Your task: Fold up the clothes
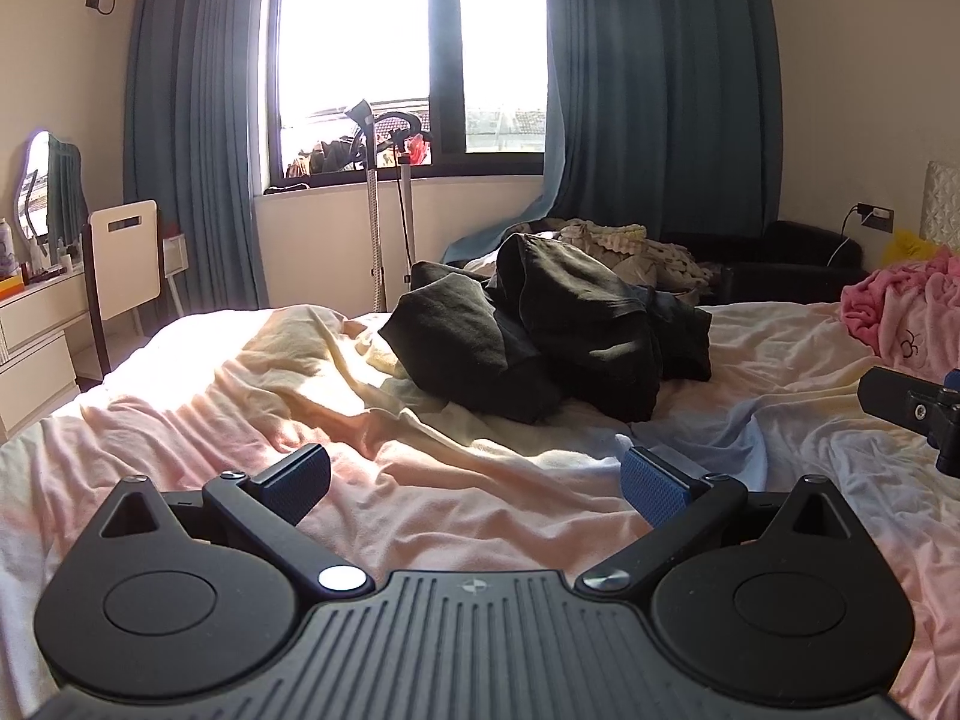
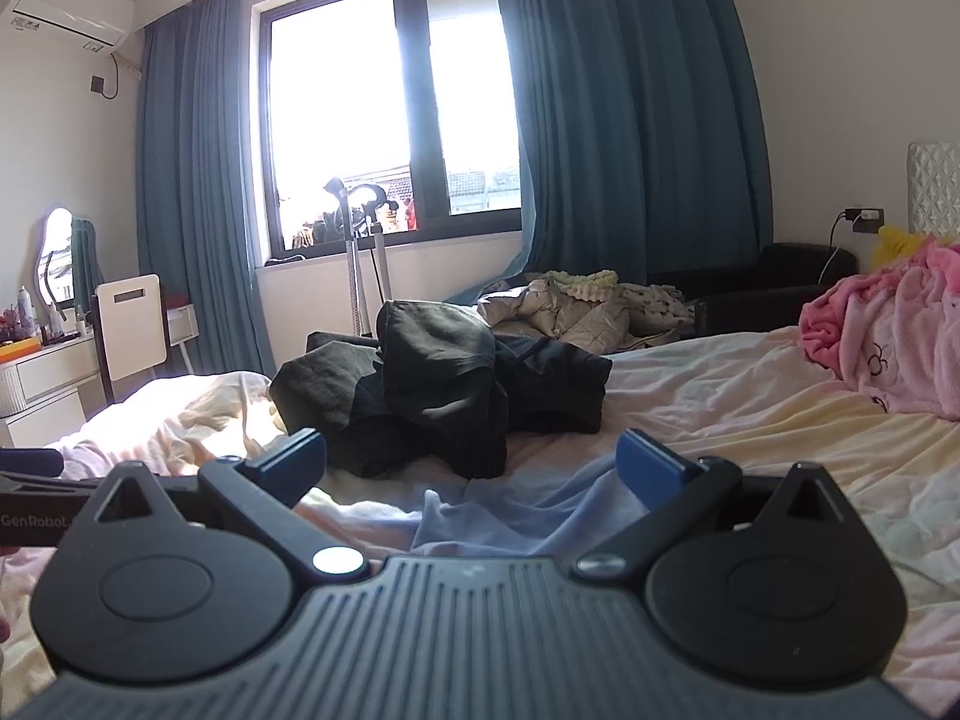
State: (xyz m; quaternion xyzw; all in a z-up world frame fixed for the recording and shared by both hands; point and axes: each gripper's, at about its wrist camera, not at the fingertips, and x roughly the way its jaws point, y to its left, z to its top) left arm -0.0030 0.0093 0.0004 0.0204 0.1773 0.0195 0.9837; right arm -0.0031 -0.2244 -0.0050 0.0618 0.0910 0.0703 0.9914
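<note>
A crumpled heap of black clothes (image 1: 540, 336) (image 2: 444, 390) lies in the middle of the bed (image 1: 420, 516) (image 2: 720, 420), which is covered by a wrinkled pastel sheet. My left gripper (image 1: 477, 483) hovers over the sheet in front of the heap, open, with nothing between its blue pads. My right gripper (image 2: 471, 465) is also open and empty, a short way before the heap. Part of the right gripper (image 1: 912, 408) shows at the right edge of the left wrist view.
A pink blanket (image 1: 900, 312) (image 2: 888, 336) lies bunched at the bed's right side. Beyond the bed are light bedding (image 2: 576, 306), a black seat (image 2: 780, 282), a garment steamer (image 1: 384, 204), a white chair (image 1: 123, 258) and a dresser (image 1: 36, 330) at left.
</note>
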